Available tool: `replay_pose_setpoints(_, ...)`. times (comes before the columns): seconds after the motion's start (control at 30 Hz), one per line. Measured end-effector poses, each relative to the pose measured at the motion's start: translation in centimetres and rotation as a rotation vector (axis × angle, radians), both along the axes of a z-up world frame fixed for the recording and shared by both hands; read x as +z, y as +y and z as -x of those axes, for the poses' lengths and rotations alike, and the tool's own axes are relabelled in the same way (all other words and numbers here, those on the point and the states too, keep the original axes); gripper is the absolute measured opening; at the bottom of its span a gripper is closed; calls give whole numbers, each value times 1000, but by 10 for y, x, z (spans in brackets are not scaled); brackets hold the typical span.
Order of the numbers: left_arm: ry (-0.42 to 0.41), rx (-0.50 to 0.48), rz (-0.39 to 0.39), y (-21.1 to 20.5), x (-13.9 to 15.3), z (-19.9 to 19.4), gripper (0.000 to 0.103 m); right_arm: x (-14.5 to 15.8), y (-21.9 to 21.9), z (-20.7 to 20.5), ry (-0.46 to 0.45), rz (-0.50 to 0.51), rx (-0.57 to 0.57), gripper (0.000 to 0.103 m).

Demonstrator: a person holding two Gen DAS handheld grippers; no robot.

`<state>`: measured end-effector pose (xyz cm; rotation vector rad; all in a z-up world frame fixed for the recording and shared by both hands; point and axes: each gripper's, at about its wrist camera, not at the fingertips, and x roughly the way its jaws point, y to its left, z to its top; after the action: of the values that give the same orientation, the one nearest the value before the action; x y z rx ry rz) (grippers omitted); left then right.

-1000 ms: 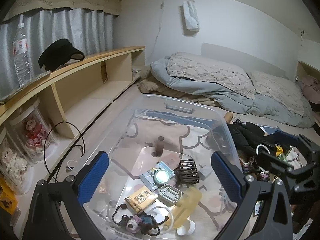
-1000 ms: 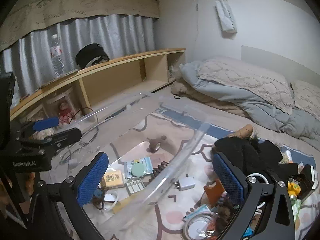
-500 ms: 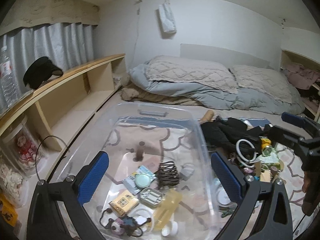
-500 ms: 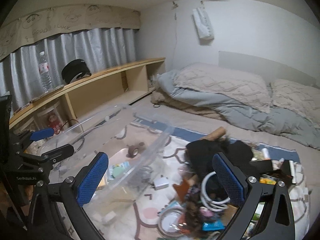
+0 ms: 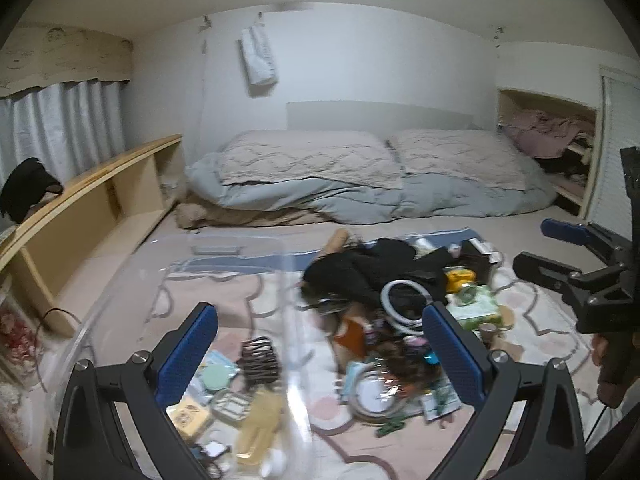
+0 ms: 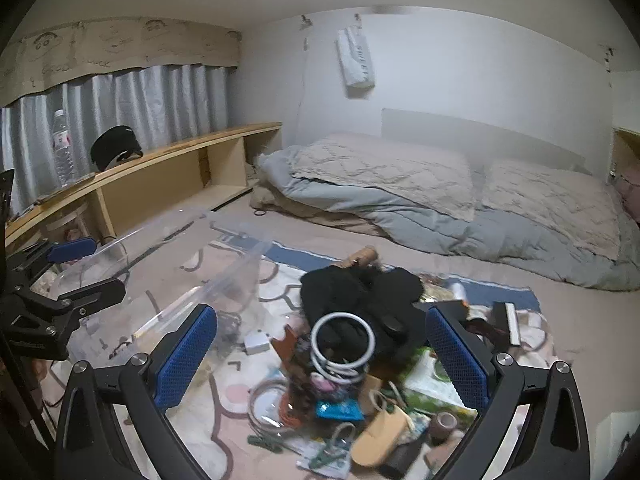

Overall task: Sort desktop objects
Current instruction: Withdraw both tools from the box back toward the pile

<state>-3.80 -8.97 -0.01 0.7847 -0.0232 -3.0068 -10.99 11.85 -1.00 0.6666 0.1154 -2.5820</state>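
Your left claw [image 5: 320, 356] spread wide and empty, your right claw [image 6: 322, 354] likewise gaping with nothing held, clear bin [image 5: 288, 332] at your left claw's 7 o'clock, clutter pile [image 6: 352, 364] beneath your right claw, white coil [image 6: 343, 340] dead centre
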Motion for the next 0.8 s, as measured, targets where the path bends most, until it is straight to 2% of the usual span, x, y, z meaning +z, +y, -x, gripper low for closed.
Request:
replay_pose_setpoints(0.17,20,-42,-13,24,1,-1,103,-2,20,-10,11,-6,-21,103)
replay_pose_setpoints(0.4,25,-94,22,55,-4,0,103,-16,45,-19,20,-29,-54,103)
replay_pose_setpoints(0.67,-57,-153,-36,82,-30,13,103,-31,68,-17,-11,-36,-85,103)
replay_pose_setpoints(0.8,-52,-187,-41,95,-46,13,103,-41,77,-16,-10,-35,-90,103)
